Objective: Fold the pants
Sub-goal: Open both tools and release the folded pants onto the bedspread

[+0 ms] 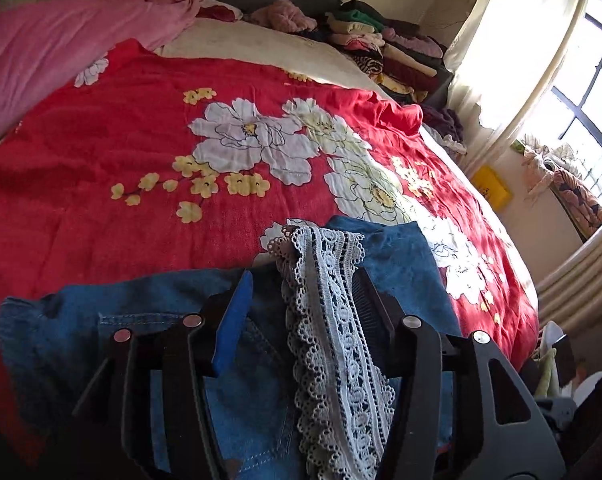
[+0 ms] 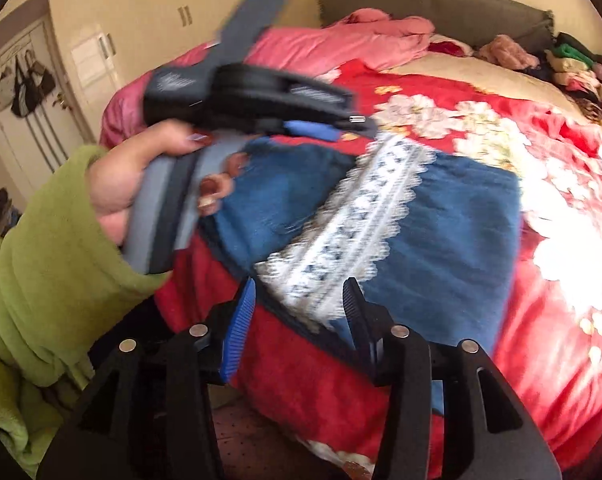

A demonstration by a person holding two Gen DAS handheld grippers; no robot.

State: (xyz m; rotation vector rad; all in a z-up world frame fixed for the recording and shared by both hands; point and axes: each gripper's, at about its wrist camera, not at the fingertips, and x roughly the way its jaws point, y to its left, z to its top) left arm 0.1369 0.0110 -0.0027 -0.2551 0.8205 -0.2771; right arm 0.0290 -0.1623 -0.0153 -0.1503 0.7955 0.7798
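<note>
Now, denim pants [image 1: 401, 264] on bedspread [image 1: 141, 140], lace strip [image 1: 333, 320] between parted left claw [image 1: 301, 292].

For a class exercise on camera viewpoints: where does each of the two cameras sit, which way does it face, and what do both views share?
Left wrist: on the left gripper, facing down over the pants and lace trim toward the headboard; only its own fingers show.
Right wrist: on the right gripper, facing across the bed; the left hand and green sleeve show.
Shared: pants, lace, red floral cover.

Both wrist views close, angled down, sharing pants [image 1: 401, 256] on bed [image 1: 141, 152]
</note>
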